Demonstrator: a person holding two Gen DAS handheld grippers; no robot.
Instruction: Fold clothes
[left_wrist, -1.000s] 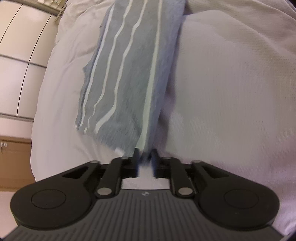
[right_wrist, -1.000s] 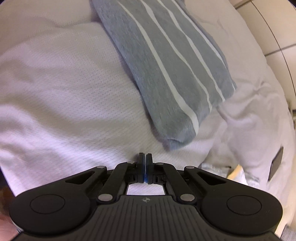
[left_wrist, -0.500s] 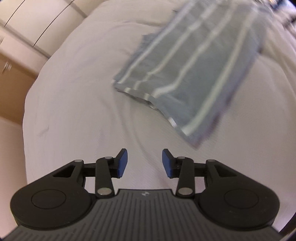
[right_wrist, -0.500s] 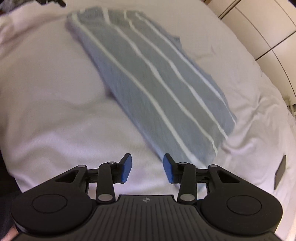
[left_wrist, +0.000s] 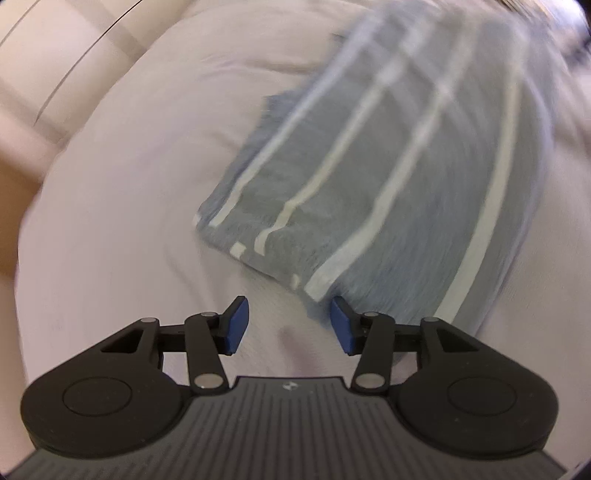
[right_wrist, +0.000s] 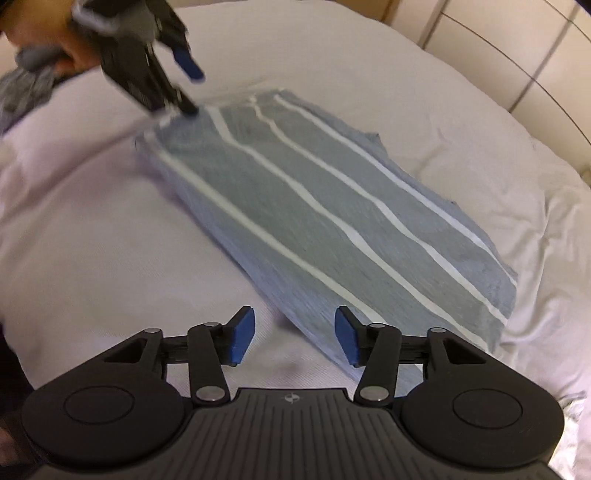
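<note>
striped cloth (right_wrist: 332, 221) on bed (right_wrist: 92, 240), tools apart

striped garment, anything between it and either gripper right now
Nothing visible does. The left gripper is open at one end of the striped garment, and the right gripper is open at the other end. Only bare white bedding lies in front of their fingers.

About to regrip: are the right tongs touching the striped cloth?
Cannot tell. In the right wrist view the right tongs stand open at the near edge of the striped cloth; one blue pad overlaps it, but no contact or gap shows plainly.
</note>
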